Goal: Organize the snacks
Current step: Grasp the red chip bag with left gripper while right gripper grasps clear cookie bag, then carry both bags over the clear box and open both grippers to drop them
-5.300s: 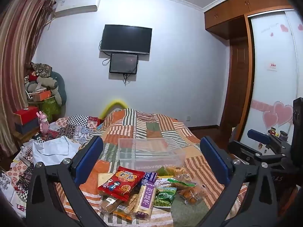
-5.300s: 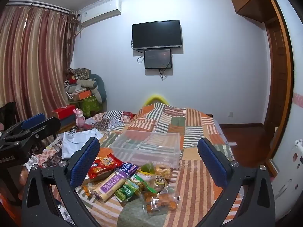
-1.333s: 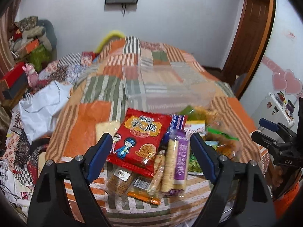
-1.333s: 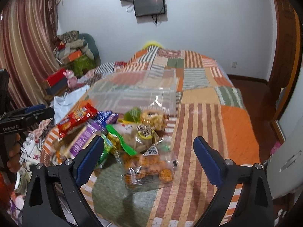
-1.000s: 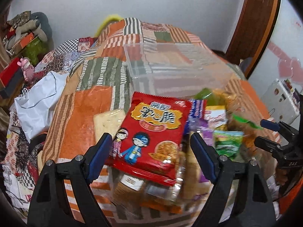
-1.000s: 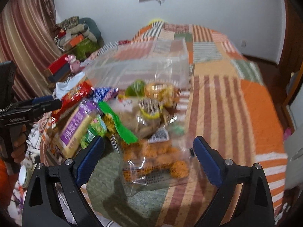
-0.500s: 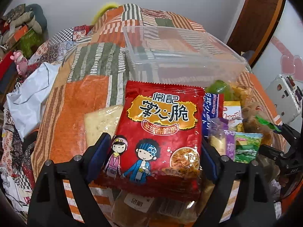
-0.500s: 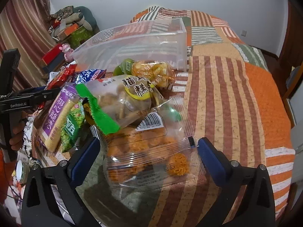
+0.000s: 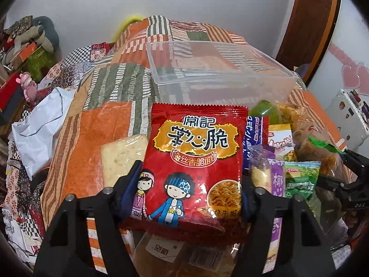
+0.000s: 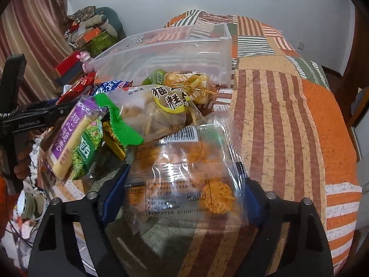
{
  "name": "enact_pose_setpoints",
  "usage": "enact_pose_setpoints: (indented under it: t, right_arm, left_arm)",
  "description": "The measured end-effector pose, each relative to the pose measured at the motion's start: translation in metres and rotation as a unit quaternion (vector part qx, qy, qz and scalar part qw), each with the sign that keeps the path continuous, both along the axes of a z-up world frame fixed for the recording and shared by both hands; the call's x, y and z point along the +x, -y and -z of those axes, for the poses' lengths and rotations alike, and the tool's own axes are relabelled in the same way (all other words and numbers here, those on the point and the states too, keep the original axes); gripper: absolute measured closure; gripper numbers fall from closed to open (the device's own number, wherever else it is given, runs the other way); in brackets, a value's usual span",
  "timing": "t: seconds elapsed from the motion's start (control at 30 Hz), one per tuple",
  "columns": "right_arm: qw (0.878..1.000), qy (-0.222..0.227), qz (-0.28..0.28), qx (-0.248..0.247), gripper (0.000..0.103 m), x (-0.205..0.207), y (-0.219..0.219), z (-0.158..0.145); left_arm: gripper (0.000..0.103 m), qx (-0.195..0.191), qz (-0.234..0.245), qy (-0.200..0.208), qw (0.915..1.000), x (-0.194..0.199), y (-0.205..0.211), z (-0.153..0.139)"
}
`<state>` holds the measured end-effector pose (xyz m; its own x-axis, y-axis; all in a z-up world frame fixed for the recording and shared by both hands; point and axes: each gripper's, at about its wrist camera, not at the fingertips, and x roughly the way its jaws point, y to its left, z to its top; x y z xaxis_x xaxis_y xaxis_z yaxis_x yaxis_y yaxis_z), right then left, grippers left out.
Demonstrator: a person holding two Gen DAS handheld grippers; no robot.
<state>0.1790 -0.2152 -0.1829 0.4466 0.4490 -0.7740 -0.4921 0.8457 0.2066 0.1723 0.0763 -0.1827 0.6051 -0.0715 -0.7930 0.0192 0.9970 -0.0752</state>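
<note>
A pile of snack packets lies on the patchwork bed. My left gripper (image 9: 186, 191) is open, its fingers on either side of the lower part of a red crispy-noodle packet (image 9: 196, 157). My right gripper (image 10: 182, 191) is open, its fingers on either side of a clear bag of orange fried snacks (image 10: 186, 177). Both packets still rest on the pile. A clear plastic bin (image 9: 219, 76) stands empty just behind the pile; it also shows in the right wrist view (image 10: 166, 53).
Beside the red packet lie a pale cracker block (image 9: 120, 159), a purple wafer pack (image 9: 274, 180) and a green pea packet (image 9: 299, 180). A large clear bag with a yellow label (image 10: 161, 110) sits by the right gripper. White cloth (image 9: 39, 127) lies at the left bed edge.
Both grippers have come down and forward onto the pile. The left jaws have narrowed around the red packet, and the right jaws have narrowed around the clear bag.
</note>
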Motion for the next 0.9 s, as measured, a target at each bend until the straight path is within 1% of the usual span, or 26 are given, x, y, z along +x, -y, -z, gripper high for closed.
enact_pose_setpoints:
  t: [0.1, 0.17, 0.2, 0.3, 0.4, 0.5, 0.6, 0.73, 0.9]
  right_arm:
    - [1.0, -0.002, 0.003, 0.011, 0.032, -0.001, 0.006, -0.001]
    - [1.0, -0.007, 0.006, 0.019, 0.037, -0.002, 0.01, -0.002]
    - [1.0, -0.008, 0.007, 0.023, 0.037, -0.003, 0.013, -0.003]
    - [1.0, -0.003, 0.017, 0.023, 0.038, -0.006, 0.024, -0.004]
    - [0.999, 0.001, 0.024, 0.021, 0.038, -0.012, 0.033, -0.008]
    - [0.999, 0.011, 0.036, 0.012, 0.038, -0.014, 0.03, -0.015]
    - [0.998, 0.023, 0.051, 0.011, 0.038, -0.014, 0.037, -0.024]
    - [0.996, 0.051, 0.066, 0.015, 0.038, -0.01, 0.042, -0.041]
    - [0.993, 0.09, 0.067, 0.024, 0.038, -0.001, 0.04, -0.065]
  left_arm:
    - [0.035, -0.01, 0.0, 0.0, 1.0, -0.005, 0.0, -0.003]
    - [0.035, -0.008, -0.001, 0.004, 1.0, -0.01, 0.001, -0.006]
    - [0.035, -0.006, -0.001, 0.006, 1.0, -0.012, 0.001, -0.007]
    - [0.035, 0.004, -0.006, 0.018, 0.9998, -0.016, 0.002, -0.013]
    - [0.035, -0.002, -0.01, 0.023, 0.9997, -0.02, 0.001, -0.02]
    - [0.035, 0.0, -0.013, 0.035, 0.9993, -0.025, 0.001, -0.03]
    - [0.035, -0.001, -0.013, 0.048, 0.9988, -0.03, 0.002, -0.042]
    - [0.035, -0.006, -0.012, 0.066, 0.9977, -0.034, 0.003, -0.056]
    - [0.035, -0.011, -0.013, 0.082, 0.9965, -0.029, 0.007, -0.069]
